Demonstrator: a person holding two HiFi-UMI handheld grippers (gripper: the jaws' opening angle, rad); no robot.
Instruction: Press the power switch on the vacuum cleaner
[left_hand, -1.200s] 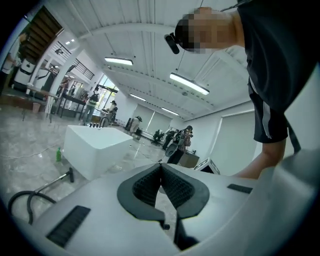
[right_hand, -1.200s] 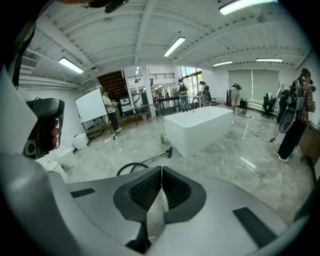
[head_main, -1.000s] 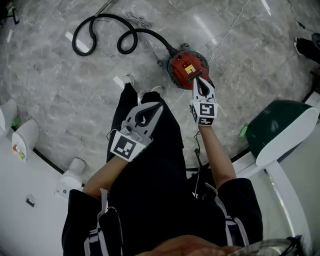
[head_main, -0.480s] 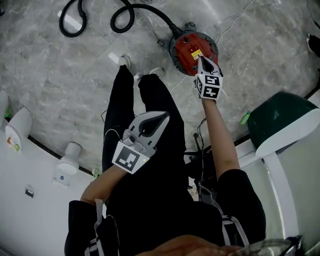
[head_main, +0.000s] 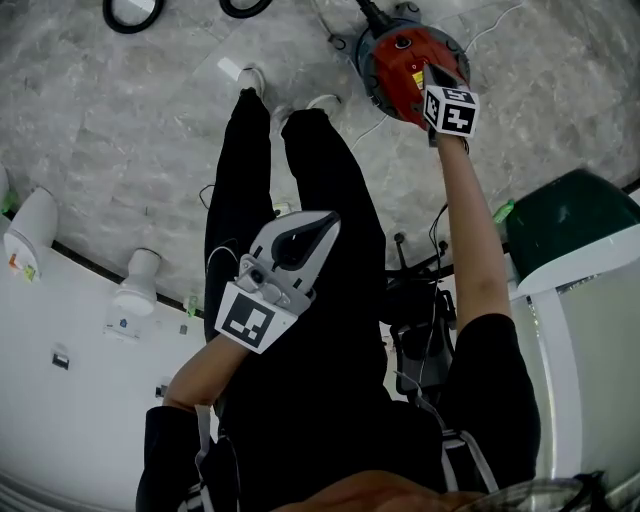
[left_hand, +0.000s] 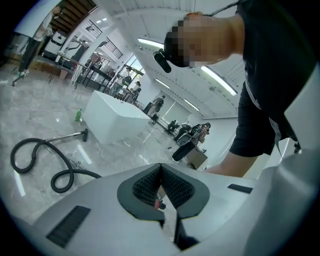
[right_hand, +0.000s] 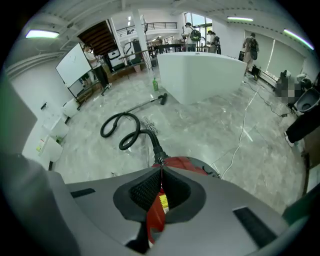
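Grey marbled floor (head_main: 120, 150) all around, and at the far right of it sits the round red vacuum cleaner (head_main: 395, 65), its black ribbed hose (right_hand: 127, 132) looping away to the far left. A thin white cord (right_hand: 243, 131) lies across the floor on the right. A foot catching that, or the hose, could drag the canister just as the press lands.

The person leans over with the right arm stretched long. The right hand-held gripper (head_main: 430, 70) has its jaws pressed together into one point, nothing pinched, right over the top of the red body beside the small yellow label (head_main: 416, 76). Whether the tip touches the casing, I can't tell. The switch itself I can't pick out either, and there's the risk: a closed tip could come down on label or bare shell, slide off the rounded top, or shove the canister along instead of clicking anything. At that reach the aim could well wobble.

The left hand-held gripper (head_main: 333, 220), jaws also together and empty, hangs near the person's legs, well apart from the vacuum.
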